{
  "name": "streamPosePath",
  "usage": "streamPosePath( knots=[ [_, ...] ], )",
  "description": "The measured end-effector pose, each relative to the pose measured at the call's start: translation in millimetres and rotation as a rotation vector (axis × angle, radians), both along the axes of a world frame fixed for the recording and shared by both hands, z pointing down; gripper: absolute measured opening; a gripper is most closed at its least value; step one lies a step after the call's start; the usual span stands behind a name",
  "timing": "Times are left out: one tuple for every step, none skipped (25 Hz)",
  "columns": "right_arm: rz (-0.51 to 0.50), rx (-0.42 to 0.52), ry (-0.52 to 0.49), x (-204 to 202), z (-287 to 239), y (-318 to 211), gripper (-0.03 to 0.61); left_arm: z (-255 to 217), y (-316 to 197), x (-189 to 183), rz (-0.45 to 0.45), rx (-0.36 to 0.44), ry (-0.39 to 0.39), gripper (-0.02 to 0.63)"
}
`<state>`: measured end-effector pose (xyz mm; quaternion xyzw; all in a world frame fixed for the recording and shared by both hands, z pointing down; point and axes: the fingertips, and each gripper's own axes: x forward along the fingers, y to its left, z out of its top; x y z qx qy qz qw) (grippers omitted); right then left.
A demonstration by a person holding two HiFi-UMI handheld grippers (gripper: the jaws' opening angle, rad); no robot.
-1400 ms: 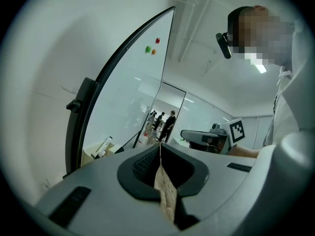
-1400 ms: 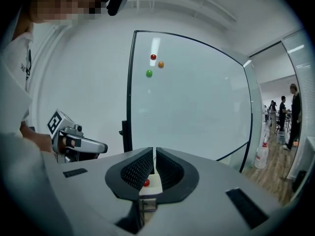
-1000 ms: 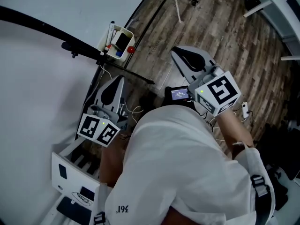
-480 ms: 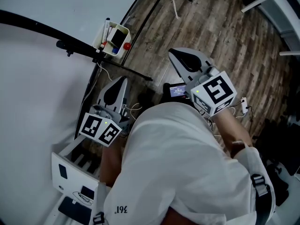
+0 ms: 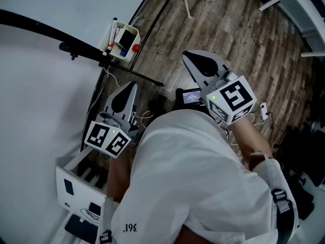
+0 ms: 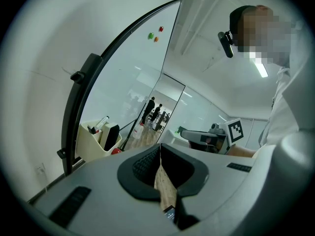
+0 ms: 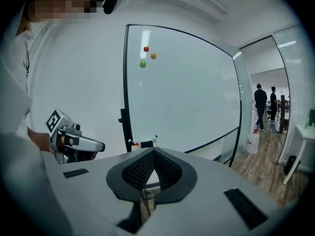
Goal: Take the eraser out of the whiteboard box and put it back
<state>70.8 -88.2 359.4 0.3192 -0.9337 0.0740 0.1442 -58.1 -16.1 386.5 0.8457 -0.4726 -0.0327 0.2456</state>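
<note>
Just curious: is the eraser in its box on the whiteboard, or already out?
In: the black eraser stands upright inside the cream box.

There are 2 grippers: the left gripper (image 5: 132, 87) and the right gripper (image 5: 189, 56). There are 2 marker cubes, 1 on the left gripper's rear (image 5: 106, 139) and 1 on the right gripper's rear (image 5: 232, 99).

1 whiteboard (image 7: 182, 92) stands ahead of the right gripper's tip. It carries 3 round magnets above that tip: 1 red magnet (image 7: 145, 48), 1 orange magnet (image 7: 153, 55) and 1 green magnet (image 7: 142, 64).

1 whiteboard box (image 5: 122, 43) hangs ahead of the left gripper's tip. It holds 1 black eraser (image 5: 127, 37), with 1 red ball (image 5: 136, 48) at its side. The pens in it are too small to count.

Far off to the right of the right gripper's tip are 2 distant people (image 7: 260, 107) and 1 water jug (image 7: 253, 141). 1 small screen (image 5: 191, 96) sits beside the right gripper's body.
</note>
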Motion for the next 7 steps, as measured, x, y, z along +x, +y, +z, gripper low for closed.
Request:
streamPosePath(
  knots=[
    [0.003, 0.0, 0.001, -0.5, 0.0, 0.5, 0.025, 0.3, 0.1, -0.7, 0.003, -0.001, 0.0, 0.014],
    [0.006, 0.0, 0.003, -1.1, 0.0, 1.0, 0.025, 0.7, 0.3, -1.4, 0.006, -0.002, 0.001, 0.014],
    [0.008, 0.001, 0.005, -1.8, 0.0, 1.5, 0.025, 1.0, 0.5, -2.2, 0.009, -0.002, 0.001, 0.014],
    [0.01, 0.003, 0.005, -2.5, -0.2, 2.0, 0.025, 1.2, 0.8, -3.0, 0.011, -0.002, 0.002, 0.014],
    [0.012, 0.004, 0.005, -3.4, -0.5, 2.4, 0.025, 1.2, 1.2, -3.8, 0.014, -0.002, 0.003, 0.014],
    [0.013, 0.006, 0.004, -4.3, -0.8, 2.8, 0.025, 1.2, 1.5, -4.7, 0.016, -0.002, 0.003, 0.014],
    [0.015, 0.007, 0.004, -5.2, -1.1, 3.2, 0.025, 1.1, 1.9, -5.6, 0.018, -0.002, 0.003, 0.014]
  ],
)
